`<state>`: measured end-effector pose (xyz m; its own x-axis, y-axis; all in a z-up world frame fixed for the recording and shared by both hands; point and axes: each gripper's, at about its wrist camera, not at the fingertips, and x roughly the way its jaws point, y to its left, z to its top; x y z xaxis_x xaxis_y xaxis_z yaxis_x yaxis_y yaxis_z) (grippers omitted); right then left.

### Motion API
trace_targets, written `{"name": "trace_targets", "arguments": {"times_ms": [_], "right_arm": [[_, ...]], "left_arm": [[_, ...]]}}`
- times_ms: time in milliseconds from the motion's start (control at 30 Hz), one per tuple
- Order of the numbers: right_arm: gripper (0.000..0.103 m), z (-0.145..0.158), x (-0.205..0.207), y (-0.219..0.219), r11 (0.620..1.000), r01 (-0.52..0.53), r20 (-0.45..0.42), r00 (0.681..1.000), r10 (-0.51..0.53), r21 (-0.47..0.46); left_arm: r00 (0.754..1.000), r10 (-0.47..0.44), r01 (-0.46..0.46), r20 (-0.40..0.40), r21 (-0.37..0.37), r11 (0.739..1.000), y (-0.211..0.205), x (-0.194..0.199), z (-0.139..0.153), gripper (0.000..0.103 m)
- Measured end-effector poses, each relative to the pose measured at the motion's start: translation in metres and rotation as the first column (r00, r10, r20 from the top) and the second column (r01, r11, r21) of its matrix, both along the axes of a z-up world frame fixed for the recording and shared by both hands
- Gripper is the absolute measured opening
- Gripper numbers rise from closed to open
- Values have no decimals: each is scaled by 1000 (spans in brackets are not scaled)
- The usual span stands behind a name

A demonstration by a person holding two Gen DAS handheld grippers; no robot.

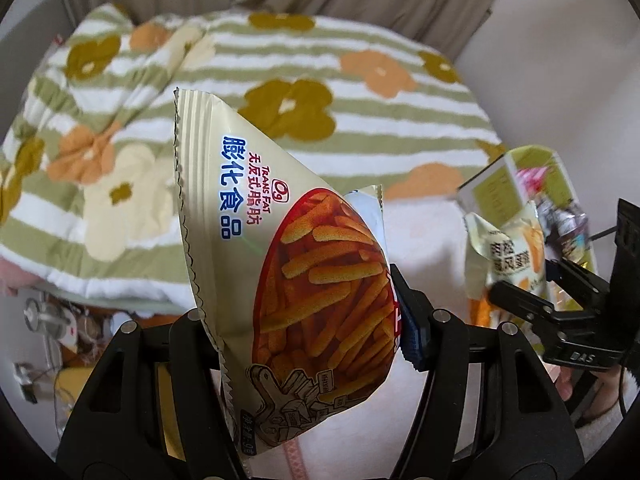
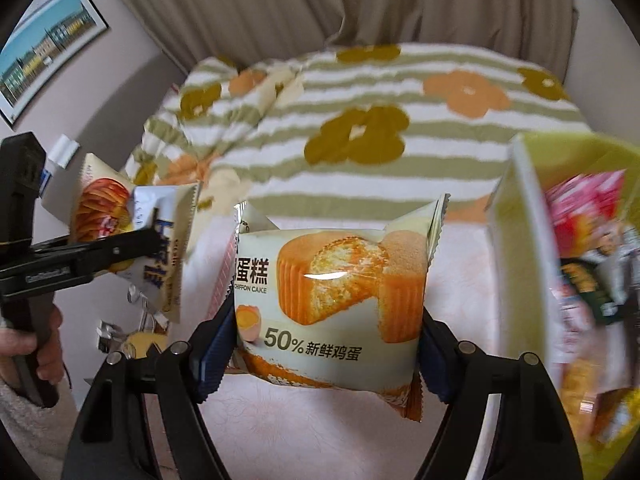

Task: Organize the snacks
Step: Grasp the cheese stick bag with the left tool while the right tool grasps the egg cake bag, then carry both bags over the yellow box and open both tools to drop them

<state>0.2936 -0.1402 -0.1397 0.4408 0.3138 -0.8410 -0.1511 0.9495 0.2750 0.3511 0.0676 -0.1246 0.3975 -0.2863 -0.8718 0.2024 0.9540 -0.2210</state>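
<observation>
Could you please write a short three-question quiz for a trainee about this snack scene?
1. True or false: the left gripper holds a cream plastic packet picturing orange snack sticks.
2. What cake is named on the cream packet in the right gripper?
3. The yellow-green box of snacks is: A) left of the cake packet, B) right of it.

Key: 1 true; 2 chiffon cake; 3 B.

A home bedroom is showing: flowered striped bedding (image 1: 280, 92), beige curtains (image 2: 320, 4) hanging behind, framed picture (image 2: 48, 48) far left
</observation>
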Motion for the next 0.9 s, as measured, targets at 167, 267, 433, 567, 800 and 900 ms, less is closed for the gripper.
{"name": "trace_targets", "arguments": {"times_ms": [167, 267, 433, 567, 800, 900], "right_arm": [[75, 41, -23, -37, 1000, 17, 71, 997, -16, -3], [75, 58, -39, -68, 1000, 18, 99, 995, -17, -9], [75, 72, -60, -127, 999, 18, 116, 993, -14, -35], [75, 72, -72, -172, 998, 13, 114, 993, -7, -54], [75, 60, -84, -225, 999, -10, 72, 997, 14, -51], [75, 53, -86, -239, 999, -12, 48, 999, 14, -32]], "left_arm": [[996, -30, 31, 79, -13, 999, -46, -8, 40, 60], [992, -38, 42, 117, -33, 999, -86, -15, 59, 60], [989, -56, 66, 140, -71, 995, -160, -26, 75, 60], [987, -79, 89, 139, -73, 993, -222, -31, 75, 60], [992, -104, 110, 78, -82, 991, -302, -24, 56, 60], [992, -114, 118, 48, -78, 990, -325, -16, 48, 60]]}}
